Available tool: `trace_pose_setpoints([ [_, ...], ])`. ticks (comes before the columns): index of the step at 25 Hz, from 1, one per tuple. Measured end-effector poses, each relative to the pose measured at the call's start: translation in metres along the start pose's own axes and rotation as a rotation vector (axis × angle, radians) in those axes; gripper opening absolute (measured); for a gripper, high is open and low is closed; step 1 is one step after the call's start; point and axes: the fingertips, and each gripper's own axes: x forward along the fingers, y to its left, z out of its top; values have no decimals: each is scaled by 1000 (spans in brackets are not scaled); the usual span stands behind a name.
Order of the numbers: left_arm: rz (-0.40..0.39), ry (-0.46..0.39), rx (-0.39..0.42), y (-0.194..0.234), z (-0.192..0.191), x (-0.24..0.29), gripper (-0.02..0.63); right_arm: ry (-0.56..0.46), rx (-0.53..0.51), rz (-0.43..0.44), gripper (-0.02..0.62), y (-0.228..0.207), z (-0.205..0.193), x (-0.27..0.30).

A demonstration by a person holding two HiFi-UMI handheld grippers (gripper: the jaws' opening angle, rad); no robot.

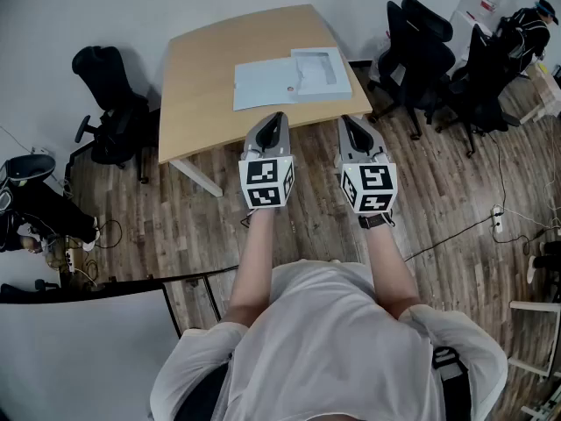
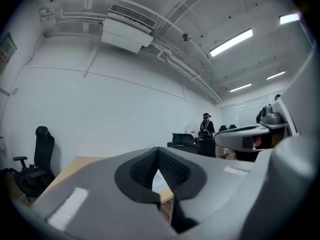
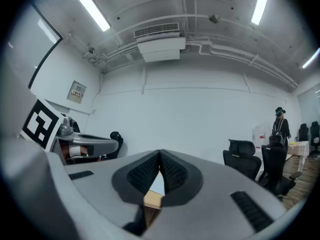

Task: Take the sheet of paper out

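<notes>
The left grey gripper (image 1: pixel 277 117) and right grey gripper (image 1: pixel 350 121) hover pinched together, empty, just before the light wooden table (image 1: pixel 197 86) bearing a pale flat folder (image 1: pixel 263 84).

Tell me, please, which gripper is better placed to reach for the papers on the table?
Probably the left gripper: it points at the middle of the near edge of the papers, while the right gripper lines up only with their right end. Both are shut and short of the table.

I count: left gripper (image 1: pixel 277 119) and right gripper (image 1: pixel 349 123), two; table (image 1: pixel 202 77), one; document folder (image 1: pixel 285 79), one; office chairs (image 1: pixel 110 103), at least three.
</notes>
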Motion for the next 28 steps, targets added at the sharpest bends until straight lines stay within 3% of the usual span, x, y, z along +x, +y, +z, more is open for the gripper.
trace_pose_setpoints([
  [10,-45,-3,-21,3,-11,-5,9,17,3,-45,12,12,-11,-3],
  [18,-64,12,-36,11,-26,11,9,19,74,-78,14,2,-30,9],
  [28,-39,44,-41,42,-44,96,9,41,121,6,14,-26,-59,102],
])
